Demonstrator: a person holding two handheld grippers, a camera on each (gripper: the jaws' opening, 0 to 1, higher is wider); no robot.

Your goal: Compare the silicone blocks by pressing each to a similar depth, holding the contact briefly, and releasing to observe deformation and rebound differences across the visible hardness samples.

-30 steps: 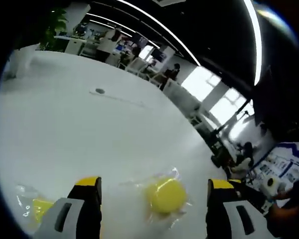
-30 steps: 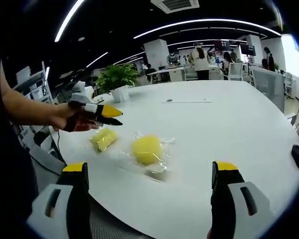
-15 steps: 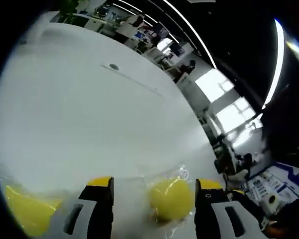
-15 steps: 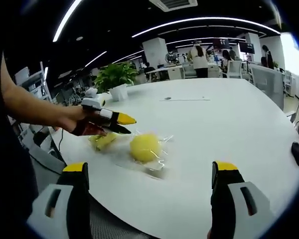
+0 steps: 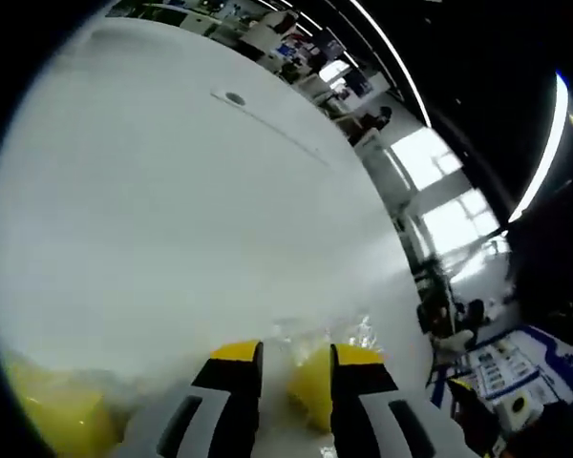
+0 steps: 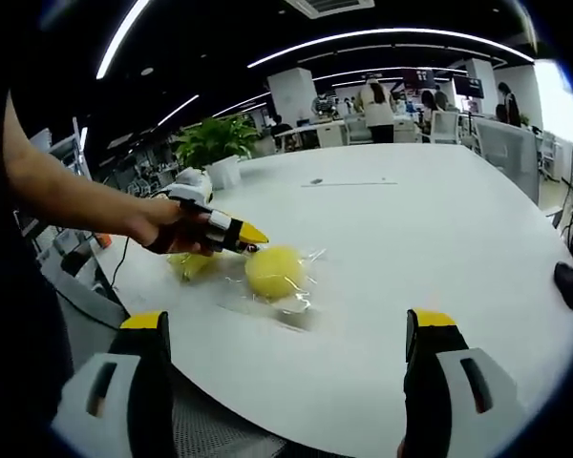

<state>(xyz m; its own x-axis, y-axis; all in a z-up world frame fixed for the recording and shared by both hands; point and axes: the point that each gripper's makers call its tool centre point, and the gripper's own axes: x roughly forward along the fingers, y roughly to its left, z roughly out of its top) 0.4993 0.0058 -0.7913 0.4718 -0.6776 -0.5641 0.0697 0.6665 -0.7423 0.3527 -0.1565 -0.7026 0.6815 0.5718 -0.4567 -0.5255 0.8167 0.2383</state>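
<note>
Table: white tabletop (image 6: 430, 239), large and rounded, carrying both samples near its left front part in the right gripper view.

Round sample: yellow round silicone block (image 6: 274, 271) inside a clear plastic bag (image 6: 301, 303) (crinkled, glossy), lying flat on the table; in the left gripper view the same block (image 5: 310, 401) sits low in the frame, partly hidden behind the right-hand jaw.

2nd sample: smaller yellow bagged block (image 6: 191, 263), just left of the round one and partly under the person's hand; in the left gripper view it is a blurred yellow patch (image 5: 57, 415) at the lower left.

Left gripper: left gripper (image 5: 296, 358), its 2 yellow-tipped jaws drawn close with a narrow slit between them, nothing seen clamped in the slit; in the right gripper view its tip (image 6: 248, 236) touches or nearly touches the round block's upper left edge, and I cannot tell which.

Hand: a person's hand (image 6: 167, 227) grips the left gripper, forearm reaching in from the left.

Right gripper: right gripper (image 6: 291, 334), jaws spread wide apart, held off the table edge, well short of the samples, holding nothing.

Background: potted plant (image 6: 213, 148) at the table's far left corner; dark computer mouse (image 6: 570, 283) on the right edge.
</note>
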